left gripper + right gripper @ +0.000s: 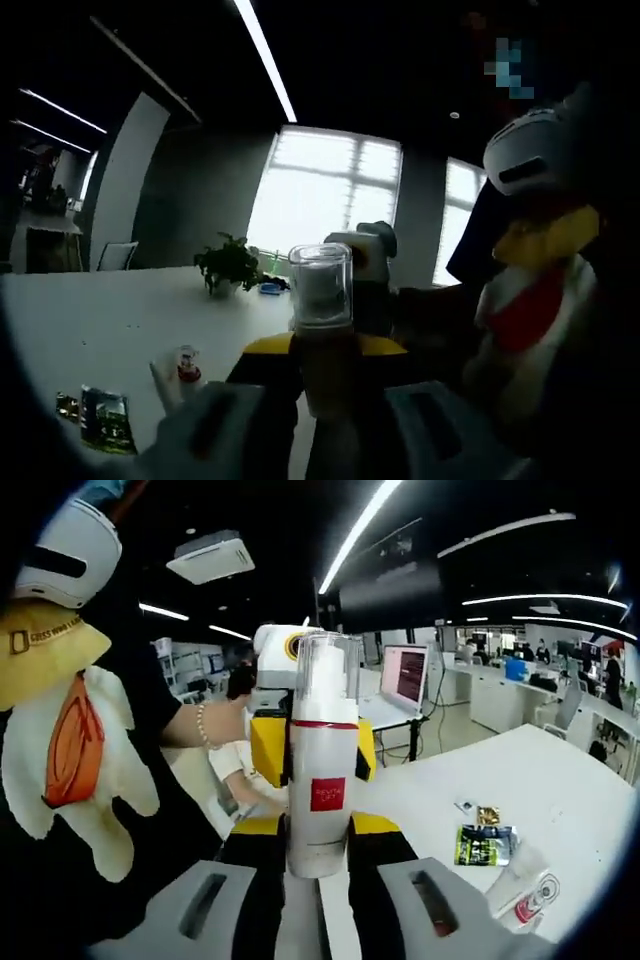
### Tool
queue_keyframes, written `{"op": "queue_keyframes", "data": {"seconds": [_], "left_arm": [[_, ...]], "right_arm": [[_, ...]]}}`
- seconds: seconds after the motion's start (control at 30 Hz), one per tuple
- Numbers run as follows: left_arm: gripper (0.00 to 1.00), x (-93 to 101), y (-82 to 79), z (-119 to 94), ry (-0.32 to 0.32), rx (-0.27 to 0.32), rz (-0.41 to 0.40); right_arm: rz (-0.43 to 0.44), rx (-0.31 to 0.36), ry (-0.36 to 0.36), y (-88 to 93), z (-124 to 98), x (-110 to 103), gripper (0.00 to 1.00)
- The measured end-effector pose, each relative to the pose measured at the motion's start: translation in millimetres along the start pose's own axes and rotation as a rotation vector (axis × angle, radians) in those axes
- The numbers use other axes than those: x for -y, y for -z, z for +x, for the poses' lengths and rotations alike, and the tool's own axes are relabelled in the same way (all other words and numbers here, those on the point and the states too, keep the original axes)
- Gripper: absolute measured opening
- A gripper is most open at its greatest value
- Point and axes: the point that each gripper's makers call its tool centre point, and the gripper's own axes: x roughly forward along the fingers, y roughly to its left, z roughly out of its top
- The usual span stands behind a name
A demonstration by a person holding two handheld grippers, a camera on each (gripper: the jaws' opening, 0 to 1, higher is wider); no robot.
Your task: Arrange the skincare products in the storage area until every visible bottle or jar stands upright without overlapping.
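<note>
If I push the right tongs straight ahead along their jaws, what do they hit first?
Nothing before the white pump bottle they already grip. Beyond it, the left tongs face them from the opposite side, apparently on the same bottle, so those probably come first, though depth is unclear.

A white bottle [322,780] is banded red, its cap clear; the surface [560,780] is white; the packet [482,846] green.
</note>
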Motion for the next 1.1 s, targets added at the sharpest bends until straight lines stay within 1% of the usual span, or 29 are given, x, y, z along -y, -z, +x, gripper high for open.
{"op": "queue_keyframes", "data": {"seconds": [0.07, 0.13, 0.2, 0.3, 0.33, 0.47, 0.57, 0.67, 0.73, 0.77, 0.8, 0.87, 0.9, 0.93, 1.0, 1.03, 1.1], "left_arm": [[0.14, -1.1, 0.4, -1, 0.000, -0.007, 0.008], [0.14, -4.8, -0.1, -2, -0.012, -0.003, 0.010], [0.14, -6.8, 0.5, -2, -0.021, -0.006, 0.014], [0.15, -14.8, 3.5, -2, -0.060, -0.018, 0.027], [0.15, -17.3, 4.4, -2, -0.073, -0.020, 0.027], [0.16, -25.3, 1.2, -1, -0.124, -0.004, 0.022], [0.17, -35.5, -1.6, 1, -0.201, -0.003, 0.030], [0.18, -46.9, -4.1, 2, -0.299, 0.023, -0.015], [0.18, -55.5, -3.2, 4, -0.377, 0.034, -0.040], [0.17, -56.9, -2.6, 5, -0.394, 0.030, -0.031], [0.18, -59.8, -1.4, 6, -0.429, 0.026, -0.033], [0.17, -62.9, -1.1, 7, -0.463, 0.038, -0.079], [0.17, -63.3, -1.9, 7, -0.464, 0.042, -0.078], [0.17, -65.0, -3.1, 8, -0.483, 0.045, -0.067], [0.17, -67.3, -1.9, 9, -0.508, 0.036, -0.081], [0.17, -69.6, -1.5, 9, -0.534, 0.036, -0.091], [0.17, -73.8, -1.5, 8, -0.576, 0.049, -0.114]], "right_arm": [[0.010, 0.002, 0.017, 0.2, 1, 1, 0.22], [0.029, 0.012, 0.053, -0.4, 1, 6, 0.22], [0.018, 0.005, 0.087, 0.4, 1, 8, 0.21], [0.008, -0.018, 0.147, 4.3, 0, 17, 0.21], [0.006, -0.022, 0.156, 5.2, -1, 19, 0.21], [0.030, -0.002, 0.213, 2.5, -2, 26, 0.21], [0.018, -0.003, 0.295, 1.1, -5, 38, 0.21], [0.061, 0.020, 0.365, 0.1, -8, 48, 0.21], [0.093, 0.022, 0.441, 2.1, -10, 58, 0.21], [0.088, 0.014, 0.461, 3.2, -11, 60, 0.21], [0.073, 0.002, 0.484, 4.7, -12, 63, 0.21], [0.071, 0.010, 0.500, 5.0, -12, 64, 0.22], [0.079, 0.017, 0.513, 4.4, -14, 66, 0.22], [0.076, 0.018, 0.529, 4.7, -14, 67, 0.22], [0.051, -0.002, 0.573, 6.2, -17, 70, 0.22], [0.043, -0.006, 0.597, 6.4, -18, 72, 0.22], [0.036, -0.007, 0.663, 5.4, -23, 78, 0.22]]}}
